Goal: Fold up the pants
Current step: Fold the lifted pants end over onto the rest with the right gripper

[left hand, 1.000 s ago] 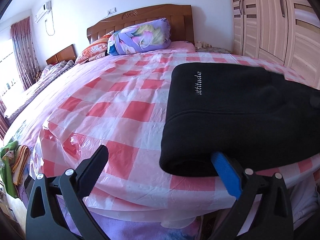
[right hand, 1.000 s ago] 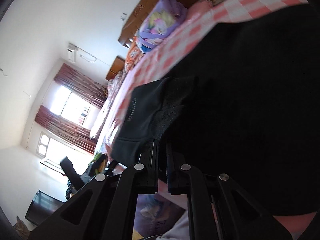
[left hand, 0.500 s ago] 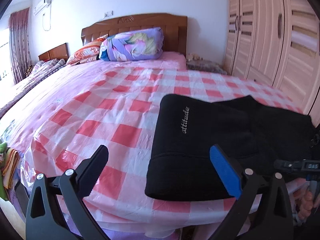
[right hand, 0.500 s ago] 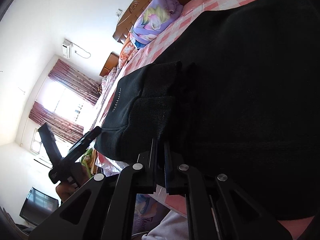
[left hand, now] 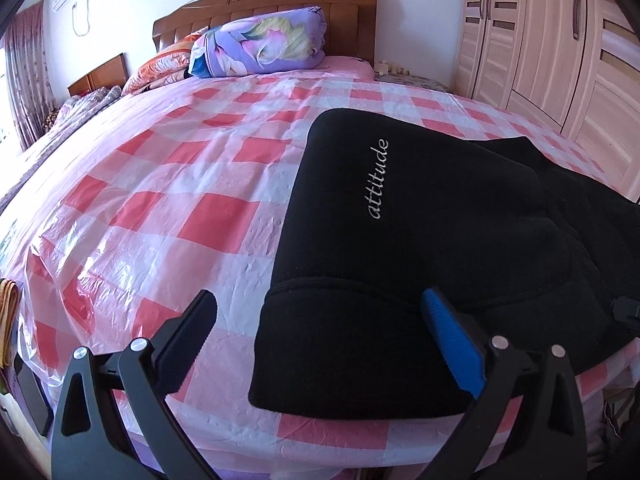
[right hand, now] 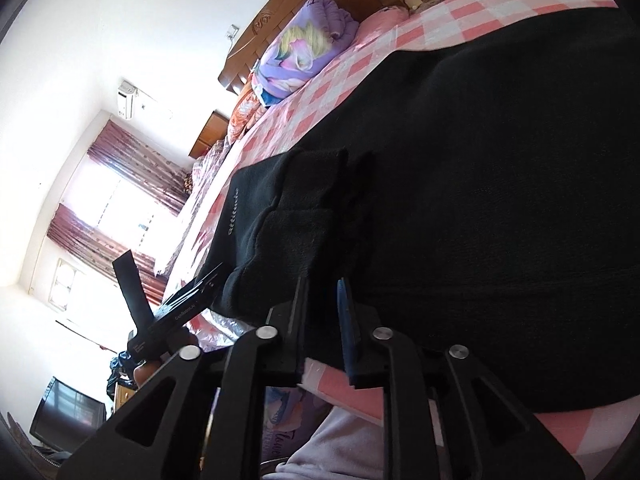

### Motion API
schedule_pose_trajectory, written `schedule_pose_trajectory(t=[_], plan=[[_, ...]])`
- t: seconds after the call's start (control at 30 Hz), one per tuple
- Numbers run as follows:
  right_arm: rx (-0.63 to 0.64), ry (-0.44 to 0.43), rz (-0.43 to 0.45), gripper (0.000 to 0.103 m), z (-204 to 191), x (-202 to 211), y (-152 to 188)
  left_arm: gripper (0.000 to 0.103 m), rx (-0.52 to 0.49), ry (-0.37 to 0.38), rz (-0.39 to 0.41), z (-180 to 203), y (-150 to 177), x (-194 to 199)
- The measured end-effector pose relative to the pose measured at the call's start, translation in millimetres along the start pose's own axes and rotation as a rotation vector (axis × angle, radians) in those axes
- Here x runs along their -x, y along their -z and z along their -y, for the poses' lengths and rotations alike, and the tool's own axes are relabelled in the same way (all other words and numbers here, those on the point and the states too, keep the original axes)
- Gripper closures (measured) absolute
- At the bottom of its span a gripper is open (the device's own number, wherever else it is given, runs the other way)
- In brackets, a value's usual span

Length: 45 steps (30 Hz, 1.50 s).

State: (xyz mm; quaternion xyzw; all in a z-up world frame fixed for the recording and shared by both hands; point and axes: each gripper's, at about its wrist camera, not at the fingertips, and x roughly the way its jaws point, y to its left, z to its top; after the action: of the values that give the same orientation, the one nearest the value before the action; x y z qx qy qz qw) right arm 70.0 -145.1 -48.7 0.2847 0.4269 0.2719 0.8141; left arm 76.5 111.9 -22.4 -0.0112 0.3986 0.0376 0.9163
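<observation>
**Two tools at the near edge of the folded pants**

Two views disagree usefully. From its own camera the left tool [left hand: 320, 332] stands wide apart and holds nothing: its black finger [left hand: 188, 340] sits over the checked cover, its blue-padded finger [left hand: 452, 344] over the near hem of the black pants [left hand: 400, 240], whose left corner lies between the two. The right wrist view shows that same tool [right hand: 176, 300] from the side, spread open just left of the garment, with part of the person's hand under it.

The right tool [right hand: 322, 320] has its fingers drawn close together with a narrow gap; dark cloth fills the space ahead of them, but whether they pinch the hem cannot be told.

Ahead of both tools the pants lie folded in layers on the bed [left hand: 168, 184], near its front edge, the word "attitude" [left hand: 378, 180] stitched on the top layer. Only the left view shows the wardrobe [left hand: 552, 40] far right; only the right view shows the bright window with red curtains [right hand: 120, 168] and a dark screen [right hand: 68, 416] off to the left. Both show the floral quilt roll [left hand: 260, 48] against the wooden headboard [left hand: 272, 4] far ahead.
</observation>
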Motion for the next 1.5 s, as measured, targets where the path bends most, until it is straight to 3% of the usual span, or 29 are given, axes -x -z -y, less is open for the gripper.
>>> schedule_pose_trajectory(t=[0.07, 0.13, 0.27, 0.4, 0.47, 0.53, 0.6, 0.63, 0.67, 0.73, 0.9, 0.93, 1.1, 1.2, 1.33, 1.4, 1.5], plan=[[-0.014, 0.025, 0.033, 0.015, 8, 10, -10, 0.001, 0.016, 0.014, -0.002, -3, 1, 0], [-0.003, -0.024, 0.023, 0.012, 8, 12, -21, 0.001, 0.038, 0.032, -0.01, -6, 2, -2], [-0.026, -0.092, -0.122, 0.012, 7, -12, -34, 0.001, 0.028, 0.021, -0.011, -4, 1, -1], [0.064, -0.039, -0.307, 0.01, -12, -47, -36, 0.001, 0.021, 0.015, -0.009, -2, 1, -1], [0.08, -0.089, -0.392, 0.01, -20, -60, -36, 0.001, 0.03, 0.026, -0.011, -4, 1, -2], [0.121, -0.081, -0.452, 0.01, -27, -70, -34, 0.001, 0.037, 0.035, -0.009, -6, 2, -3], [0.087, -0.128, -0.468, 0.01, -23, -75, -37, 0.001, 0.044, 0.042, -0.01, -8, 2, -4], [0.067, -0.163, -0.462, 0.013, -24, -79, -43, 0.001, 0.049, 0.047, -0.01, -9, 3, -4], [0.039, -0.215, -0.439, 0.025, -21, -80, -45, 0.001, 0.056, 0.054, -0.01, -10, 4, -4], [-0.007, -0.248, -0.397, 0.034, -16, -86, -46, 0.001, 0.065, 0.064, -0.009, -11, 5, -5], [0.056, -0.169, -0.291, 0.066, -22, -93, -36, 0.001, 0.061, 0.07, -0.016, -12, 3, -6], [0.08, -0.157, -0.255, 0.079, -26, -89, -35, 0.001, 0.056, 0.067, -0.017, -11, 3, -5], [0.252, -0.112, -0.124, 0.082, -68, -54, -33, 0.002, 0.026, 0.035, -0.015, -6, -3, 6], [0.263, -0.111, -0.05, 0.082, -70, -27, -42, 0.002, -0.006, 0.031, 0.04, 4, -10, 27], [0.171, -0.051, -0.056, 0.082, -31, -18, -39, 0.002, -0.064, 0.039, 0.089, 25, -17, 45], [0.13, -0.002, -0.08, 0.082, -7, -26, -31, 0.002, -0.094, 0.036, 0.06, 34, -16, 34], [0.046, -0.051, -0.077, 0.082, 23, -27, -22, 0.001, -0.13, 0.028, -0.026, 44, -7, 3]])
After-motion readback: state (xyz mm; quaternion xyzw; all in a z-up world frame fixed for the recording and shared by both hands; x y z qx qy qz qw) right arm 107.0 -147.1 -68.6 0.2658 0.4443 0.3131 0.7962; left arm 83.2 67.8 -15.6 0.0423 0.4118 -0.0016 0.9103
